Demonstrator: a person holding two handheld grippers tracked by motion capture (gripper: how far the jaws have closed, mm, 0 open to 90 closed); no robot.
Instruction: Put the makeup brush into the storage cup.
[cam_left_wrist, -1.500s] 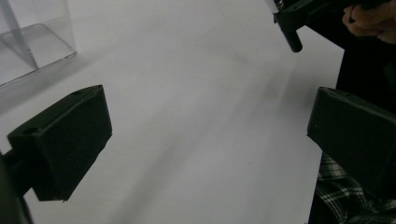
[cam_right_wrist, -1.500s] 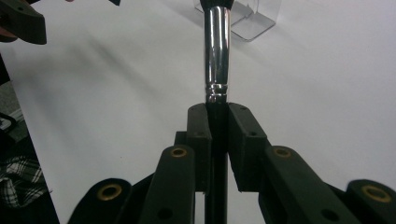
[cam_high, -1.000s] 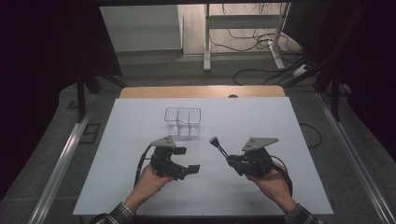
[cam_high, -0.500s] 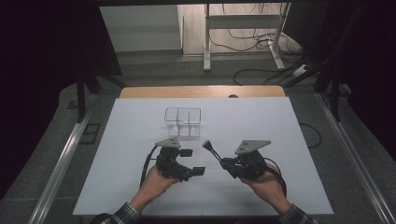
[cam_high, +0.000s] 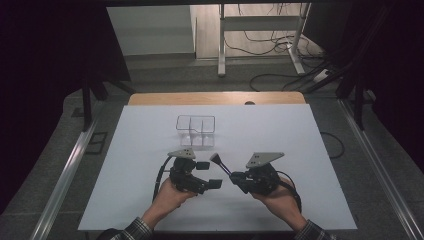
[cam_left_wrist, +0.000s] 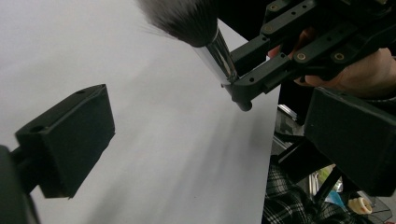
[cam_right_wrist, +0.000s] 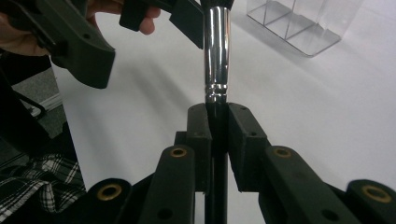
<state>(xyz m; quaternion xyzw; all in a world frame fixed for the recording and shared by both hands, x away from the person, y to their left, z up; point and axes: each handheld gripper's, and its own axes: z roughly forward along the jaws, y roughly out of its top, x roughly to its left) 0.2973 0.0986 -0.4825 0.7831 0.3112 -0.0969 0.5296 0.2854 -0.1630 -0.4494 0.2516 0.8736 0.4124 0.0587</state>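
Observation:
My right gripper (cam_high: 235, 177) is shut on the dark handle of a makeup brush (cam_high: 220, 162). The brush points up and left, and its bristle head is close to the left gripper's far fingertip. In the right gripper view both pads (cam_right_wrist: 243, 135) squeeze the handle just below the chrome ferrule (cam_right_wrist: 216, 51). My left gripper (cam_high: 209, 174) is open with nothing between its jaws. In the left gripper view the brush's bristles (cam_left_wrist: 180, 18) hang above and beyond the gap, with the right gripper (cam_left_wrist: 240, 91) behind them. A clear acrylic organizer (cam_high: 195, 131) stands farther back on the table.
The white tabletop (cam_high: 280, 130) extends wide on both sides, with a wooden strip (cam_high: 215, 98) along its far edge. The clear organizer (cam_right_wrist: 303, 23) has divided compartments. Cables and a stand's legs lie on the floor beyond the table.
The right gripper has edged left with the brush, bringing its head closer to the left gripper. The left gripper has shifted only slightly.

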